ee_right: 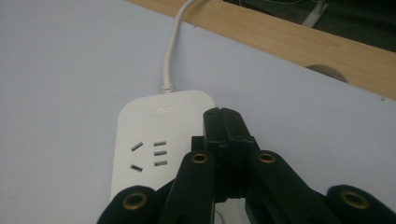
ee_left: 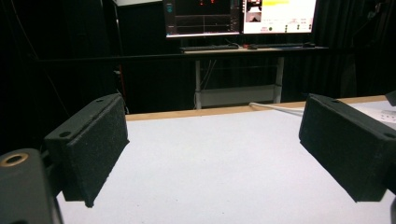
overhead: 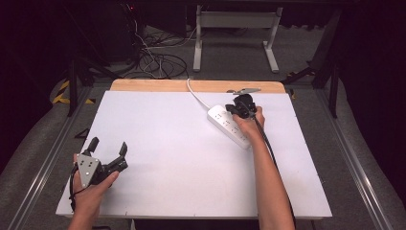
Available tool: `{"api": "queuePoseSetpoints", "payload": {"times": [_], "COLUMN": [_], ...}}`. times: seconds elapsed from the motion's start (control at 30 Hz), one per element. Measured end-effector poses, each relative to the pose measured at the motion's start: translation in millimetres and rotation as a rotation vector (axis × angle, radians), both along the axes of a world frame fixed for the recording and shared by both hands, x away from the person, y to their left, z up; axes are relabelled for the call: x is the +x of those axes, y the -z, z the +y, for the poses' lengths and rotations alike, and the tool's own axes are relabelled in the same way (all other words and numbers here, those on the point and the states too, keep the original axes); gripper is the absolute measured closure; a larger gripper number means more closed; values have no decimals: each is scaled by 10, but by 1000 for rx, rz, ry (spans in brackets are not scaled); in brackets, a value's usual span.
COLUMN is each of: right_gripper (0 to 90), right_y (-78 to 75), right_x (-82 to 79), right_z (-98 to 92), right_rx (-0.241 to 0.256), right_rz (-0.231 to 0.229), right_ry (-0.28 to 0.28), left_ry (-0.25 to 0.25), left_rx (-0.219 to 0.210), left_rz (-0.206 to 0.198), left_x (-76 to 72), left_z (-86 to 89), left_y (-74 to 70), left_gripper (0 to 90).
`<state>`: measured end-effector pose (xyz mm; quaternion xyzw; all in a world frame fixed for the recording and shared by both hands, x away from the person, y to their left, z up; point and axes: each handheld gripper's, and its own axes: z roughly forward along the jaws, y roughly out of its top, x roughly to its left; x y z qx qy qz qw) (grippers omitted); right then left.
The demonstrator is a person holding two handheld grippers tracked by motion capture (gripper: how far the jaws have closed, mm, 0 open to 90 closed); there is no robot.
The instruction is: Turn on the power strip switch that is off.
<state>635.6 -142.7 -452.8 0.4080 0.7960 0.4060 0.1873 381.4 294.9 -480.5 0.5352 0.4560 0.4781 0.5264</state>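
Power strip [ee_right: 159, 140] white, flat, cord attached; right gripper [ee_right: 223, 116] pressed together over it; left gripper [overhead: 109, 147] spread.

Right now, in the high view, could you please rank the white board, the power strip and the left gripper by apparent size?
1. White board, by far the largest.
2. Power strip and left gripper look alike; the gripper sits nearer the camera, so I would not rank them.

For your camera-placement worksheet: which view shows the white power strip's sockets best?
The right gripper view: the power strip is close, with socket slots distinct. The high view shows its whole body, sockets tiny. The left gripper view catches a sliver at the right edge.
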Motion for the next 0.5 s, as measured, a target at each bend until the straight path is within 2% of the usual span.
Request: {"api": "queuePoseSetpoints", "payload": {"times": [0.13, 0.3, 0.5], "right_gripper": [900, 900, 900], "right_y": [-29, -4, -60], "right_x": [-21, -36, -74], "right_z": [29, 62, 45], "right_rx": [-10, -18, -11], "right_rz": [-7, -8, -29], "right_ry": [-24, -19, -21], "left_ry": [-1, 0, 3], "left_rx": [9, 8, 8], "left_rz": [0, -2, 0], "left_x": [-8, -12, -15], "left_z": [9, 1, -7], "left_y": [-6, -4, -1], "left_gripper": [87, 87, 87]}}
